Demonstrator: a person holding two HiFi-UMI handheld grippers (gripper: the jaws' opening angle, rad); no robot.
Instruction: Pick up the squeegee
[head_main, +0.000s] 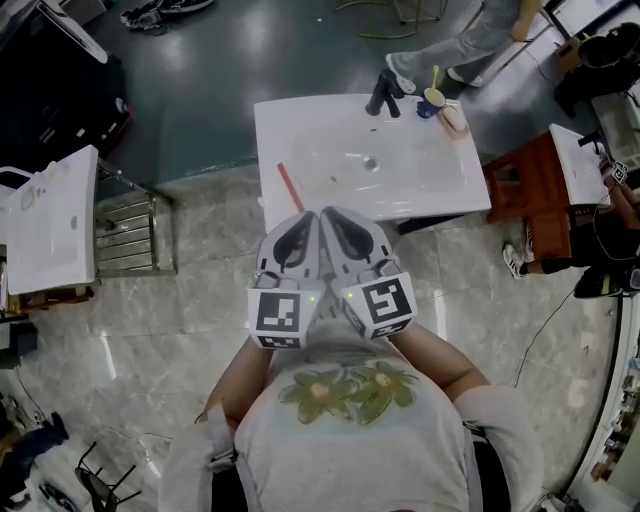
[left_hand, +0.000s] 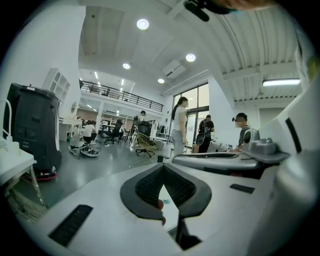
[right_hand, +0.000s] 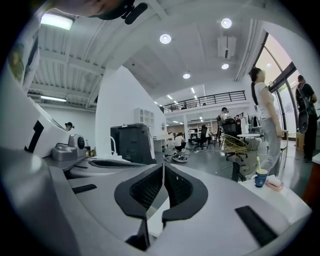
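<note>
The squeegee (head_main: 290, 187) is a thin red bar that lies on the left part of the white sink top (head_main: 440, 180), near its front edge. Both grippers are held side by side close to the person's chest, just short of the sink's front edge. In the head view the left gripper (head_main: 298, 226) and the right gripper (head_main: 341, 224) point towards the sink, the squeegee a little beyond the left one. The left gripper (left_hand: 164, 168) has its jaws shut on nothing. The right gripper (right_hand: 163, 168) is likewise shut and empty.
At the sink's back stand a black faucet (head_main: 383, 95), a blue cup (head_main: 432, 103) and a pink soap dish (head_main: 453, 118). A metal rack (head_main: 135, 232) and a white table (head_main: 50, 225) are to the left, a brown stand (head_main: 525, 180) to the right. A person (head_main: 470, 45) stands beyond the sink.
</note>
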